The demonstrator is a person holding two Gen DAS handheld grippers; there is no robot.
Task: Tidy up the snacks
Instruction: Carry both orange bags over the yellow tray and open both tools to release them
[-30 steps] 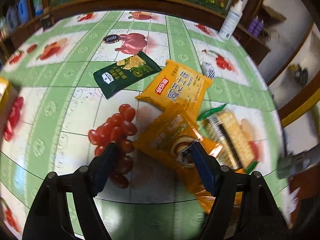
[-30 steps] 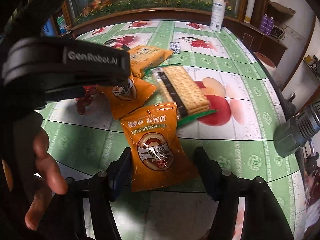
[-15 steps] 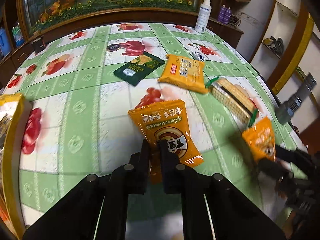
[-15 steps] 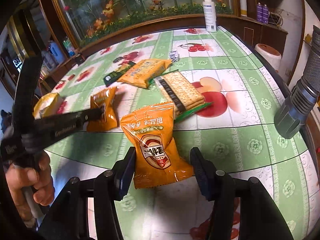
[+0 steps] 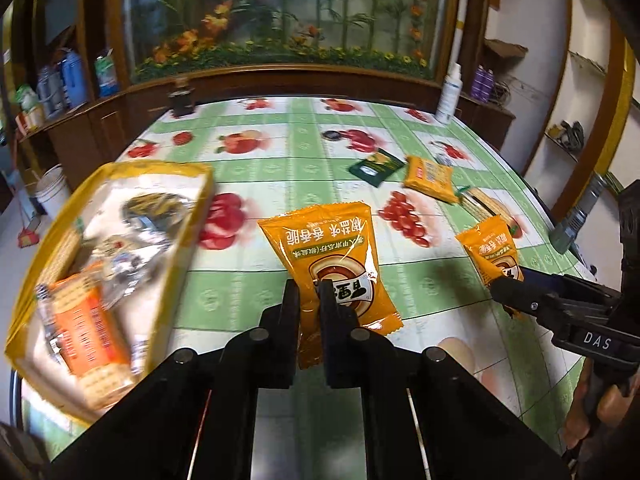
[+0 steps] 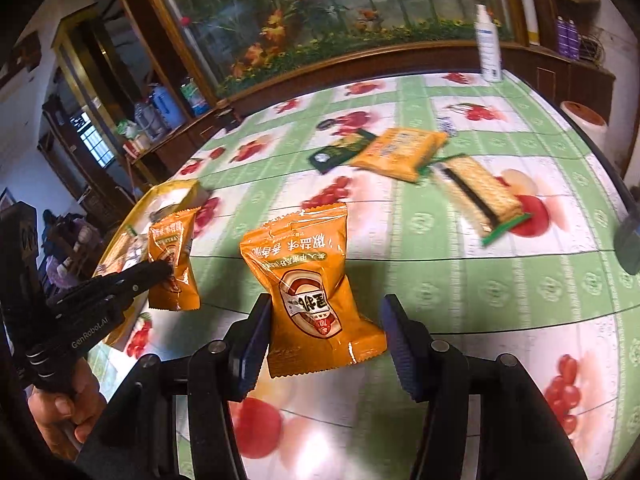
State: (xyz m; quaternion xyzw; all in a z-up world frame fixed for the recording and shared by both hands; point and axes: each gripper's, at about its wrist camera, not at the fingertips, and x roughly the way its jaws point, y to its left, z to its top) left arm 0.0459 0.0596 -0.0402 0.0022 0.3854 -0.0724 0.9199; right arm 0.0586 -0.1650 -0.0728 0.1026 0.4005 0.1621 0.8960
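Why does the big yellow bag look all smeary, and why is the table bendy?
Left wrist view: the yellow bag is smeared by motion blur, while the orange snack packet held in the left gripper stays sharp. Right wrist view: the cracker pack is blurred, and the fisheye lens bends the table.

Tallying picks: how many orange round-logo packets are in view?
2. One orange packet is pinched in the left gripper; the second packet is held in the right gripper. The yellow bag is blurred and may hide more.
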